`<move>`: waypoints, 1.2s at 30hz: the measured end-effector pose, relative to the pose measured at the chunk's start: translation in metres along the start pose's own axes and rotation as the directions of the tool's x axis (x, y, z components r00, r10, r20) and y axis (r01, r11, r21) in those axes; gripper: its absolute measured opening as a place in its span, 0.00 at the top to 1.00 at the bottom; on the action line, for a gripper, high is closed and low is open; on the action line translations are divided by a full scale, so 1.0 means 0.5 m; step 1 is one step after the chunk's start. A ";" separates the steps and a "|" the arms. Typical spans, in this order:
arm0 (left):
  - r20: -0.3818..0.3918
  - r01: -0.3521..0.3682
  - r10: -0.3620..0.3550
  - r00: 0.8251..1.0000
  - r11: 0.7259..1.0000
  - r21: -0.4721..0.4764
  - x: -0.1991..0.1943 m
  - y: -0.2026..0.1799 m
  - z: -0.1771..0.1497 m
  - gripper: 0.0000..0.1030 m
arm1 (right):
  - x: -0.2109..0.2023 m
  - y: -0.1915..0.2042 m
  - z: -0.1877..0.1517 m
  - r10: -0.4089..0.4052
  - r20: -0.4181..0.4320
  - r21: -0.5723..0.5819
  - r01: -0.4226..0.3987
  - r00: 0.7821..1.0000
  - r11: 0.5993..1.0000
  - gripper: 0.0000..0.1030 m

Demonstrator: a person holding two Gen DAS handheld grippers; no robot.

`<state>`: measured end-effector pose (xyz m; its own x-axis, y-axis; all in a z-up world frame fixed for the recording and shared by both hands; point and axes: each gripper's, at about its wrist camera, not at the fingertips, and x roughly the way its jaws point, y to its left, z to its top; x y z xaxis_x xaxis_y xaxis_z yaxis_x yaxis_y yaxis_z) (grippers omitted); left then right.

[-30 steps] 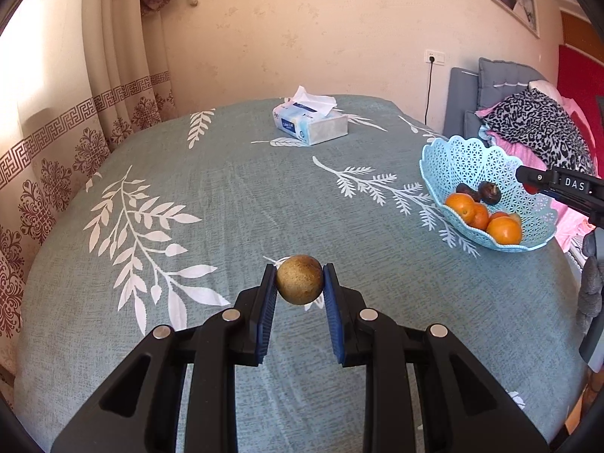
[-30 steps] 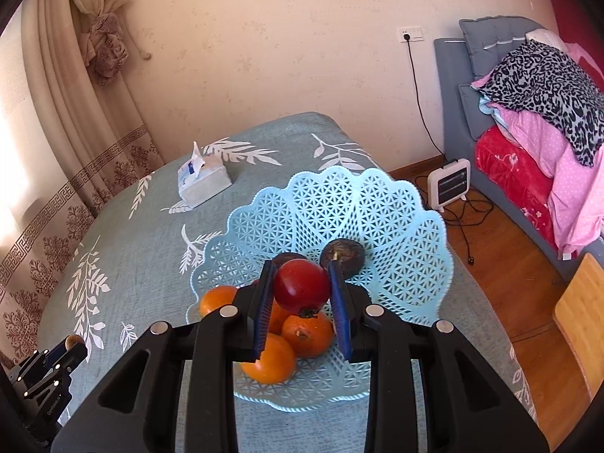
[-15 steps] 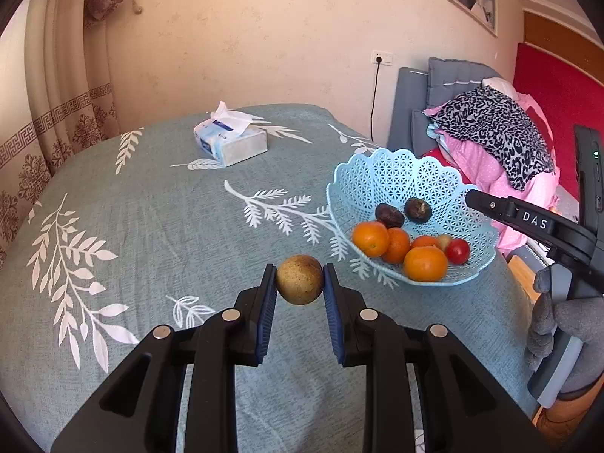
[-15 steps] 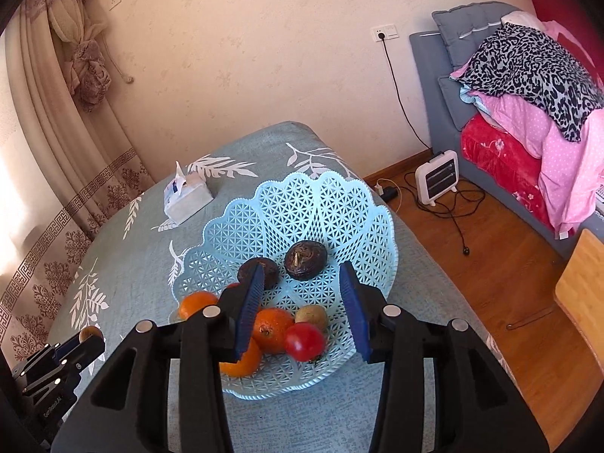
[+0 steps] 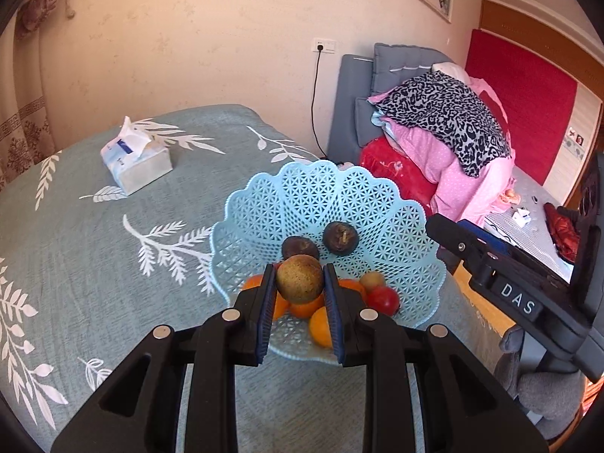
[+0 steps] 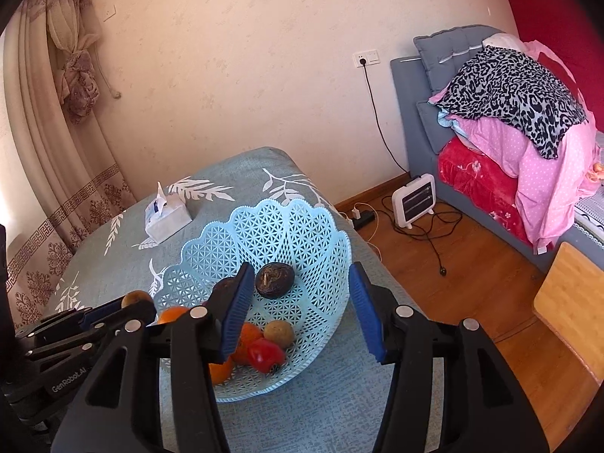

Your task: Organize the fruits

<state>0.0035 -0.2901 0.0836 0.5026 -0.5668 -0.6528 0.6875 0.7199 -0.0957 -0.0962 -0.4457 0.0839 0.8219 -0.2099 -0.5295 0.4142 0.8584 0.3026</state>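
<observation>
Teal tablecloth (image 5: 94, 264); left gripper (image 5: 298, 283) hides basket (image 5: 321, 196) oranges.

The far half of the blue basket (image 5: 328, 196) lies bare, its lattice floor free beyond two dark fruits (image 5: 339, 238) that sit apart near the middle. The near half is crowded: oranges (image 5: 305, 307), a red fruit (image 5: 383, 300) and a small tan one (image 6: 278, 334) packed together. The right hand-held gripper (image 6: 300, 311) hangs over the basket's right side with its jaws wide apart, and the left hand-held gripper (image 5: 298, 290) crowds the near rim. Left of the basket the patterned surface (image 5: 94, 256) runs free up to the tissue box (image 5: 136, 164).
</observation>
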 end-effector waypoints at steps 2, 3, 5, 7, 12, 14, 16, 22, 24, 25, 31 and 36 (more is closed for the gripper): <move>-0.015 0.015 -0.015 1.000 1.000 0.014 0.022 -0.014 0.008 0.76 | 0.001 -0.009 0.000 -0.001 -0.001 0.013 0.001 1.000 1.000 0.48; -0.023 0.021 -0.021 1.000 1.000 0.018 0.032 -0.020 0.010 0.76 | 0.002 -0.013 0.000 -0.003 -0.002 0.019 0.003 1.000 1.000 0.48; -0.040 0.034 -0.033 0.999 0.999 0.018 0.054 -0.028 0.013 0.76 | 0.004 -0.019 -0.001 -0.004 -0.004 0.028 0.004 1.000 1.000 0.48; -0.054 0.043 -0.042 0.998 0.999 0.018 0.073 -0.034 0.014 0.76 | 0.006 -0.022 -0.002 -0.003 -0.006 0.033 0.004 1.000 0.999 0.48; -0.050 0.021 -0.020 0.999 1.000 0.014 0.091 -0.032 0.018 0.37 | 0.007 -0.025 -0.001 -0.004 0.000 0.037 0.004 1.000 0.999 0.46; -0.038 -0.001 0.002 0.999 1.000 0.012 0.089 -0.019 0.017 0.35 | 0.007 -0.027 0.000 -0.010 0.003 0.040 0.009 1.000 0.999 0.41; -0.033 -0.026 0.026 0.999 1.000 -0.002 0.082 -0.002 0.017 0.32 | 0.008 -0.028 -0.001 -0.008 0.003 0.042 0.008 1.000 0.999 0.41; 0.055 -0.175 0.174 0.983 0.984 0.021 0.038 0.027 0.011 0.13 | 0.003 -0.015 -0.004 -0.012 0.005 0.020 0.012 1.000 1.000 0.36; 0.070 -0.218 0.216 0.974 0.976 0.026 0.024 0.037 0.008 0.12 | -0.002 -0.007 -0.008 -0.018 0.008 0.000 0.018 1.000 1.000 0.34; 0.077 -0.235 0.233 0.970 0.972 0.024 0.016 0.041 0.004 0.10 | -0.004 -0.003 -0.010 -0.017 0.007 -0.009 0.017 1.000 1.000 0.28; 0.103 -0.315 0.313 0.944 0.949 0.003 -0.023 0.064 -0.022 0.09 | -0.025 0.024 -0.028 0.004 -0.007 -0.059 -0.005 1.000 0.998 0.13; 0.090 -0.372 0.372 0.924 0.928 -0.016 -0.047 0.076 -0.043 0.05 | -0.051 0.063 -0.044 0.012 0.002 -0.135 -0.012 1.000 0.991 0.07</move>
<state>0.0063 -0.2407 0.0792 0.7672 -0.2915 -0.5714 0.4423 0.8855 0.1422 -0.1127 -0.4028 0.0894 0.8274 -0.2002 -0.5246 0.3481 0.9160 0.1994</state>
